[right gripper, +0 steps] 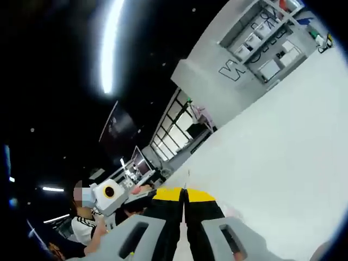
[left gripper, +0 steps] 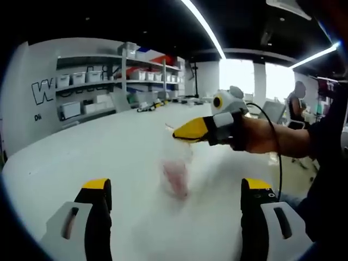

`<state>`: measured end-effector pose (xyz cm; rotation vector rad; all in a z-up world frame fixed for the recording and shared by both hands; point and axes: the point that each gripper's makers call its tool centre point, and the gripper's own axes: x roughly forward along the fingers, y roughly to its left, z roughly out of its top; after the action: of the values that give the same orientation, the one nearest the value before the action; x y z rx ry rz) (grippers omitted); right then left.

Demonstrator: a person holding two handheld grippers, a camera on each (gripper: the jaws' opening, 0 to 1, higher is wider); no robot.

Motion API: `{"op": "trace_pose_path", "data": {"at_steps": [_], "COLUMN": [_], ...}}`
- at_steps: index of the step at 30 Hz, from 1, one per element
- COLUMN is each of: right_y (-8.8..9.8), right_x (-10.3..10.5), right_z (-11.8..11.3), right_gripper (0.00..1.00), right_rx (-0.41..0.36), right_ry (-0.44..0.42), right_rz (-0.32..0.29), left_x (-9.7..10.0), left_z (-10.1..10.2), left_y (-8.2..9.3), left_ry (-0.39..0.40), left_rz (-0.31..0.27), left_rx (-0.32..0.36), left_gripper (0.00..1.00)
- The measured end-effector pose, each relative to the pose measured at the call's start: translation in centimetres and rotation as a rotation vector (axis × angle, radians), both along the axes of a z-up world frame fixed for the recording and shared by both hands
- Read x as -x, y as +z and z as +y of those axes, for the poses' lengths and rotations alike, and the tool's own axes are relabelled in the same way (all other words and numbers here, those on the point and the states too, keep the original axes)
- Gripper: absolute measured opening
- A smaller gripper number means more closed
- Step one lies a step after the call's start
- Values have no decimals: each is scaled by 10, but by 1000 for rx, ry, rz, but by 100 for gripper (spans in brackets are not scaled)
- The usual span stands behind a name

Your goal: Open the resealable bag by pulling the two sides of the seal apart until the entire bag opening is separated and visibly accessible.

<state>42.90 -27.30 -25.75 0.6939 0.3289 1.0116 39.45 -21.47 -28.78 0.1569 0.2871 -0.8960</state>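
A clear resealable bag with something pinkish inside hangs, blurred, above the white table. My right gripper reaches in from the right with a hand behind it, its yellow tips shut on the bag's top edge. My left gripper stands wide open low in the left gripper view, with the bag ahead of it, between and beyond its jaws and apart from them. In the right gripper view my right gripper has its jaws pressed together, and a thin sliver of the bag's edge sticks out above them.
Shelves with white bins line the far wall, with small items at the table's far end. A person sits by bright windows at the right. Another person is low left in the right gripper view.
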Motion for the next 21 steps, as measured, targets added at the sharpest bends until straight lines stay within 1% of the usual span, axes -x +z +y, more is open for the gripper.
{"op": "trace_pose_path", "data": {"at_steps": [8, 14, 21], "right_y": [4, 4, 8], "right_x": [-9, -11, -19], "right_z": [-1, 2, 5], "right_gripper": [0, 0, 0], "right_rx": [-16, -25, -32], "right_ry": [-7, -9, -12], "right_rz": [8, 14, 16], "left_x": [2, 3, 3], "left_z": [2, 5, 8], "left_y": [-1, -5, -4], "left_ry": [0, 3, 8], "left_rz": [2, 13, 12], "left_rx": [-1, -5, -3], "left_gripper": [98, 96, 95]}}
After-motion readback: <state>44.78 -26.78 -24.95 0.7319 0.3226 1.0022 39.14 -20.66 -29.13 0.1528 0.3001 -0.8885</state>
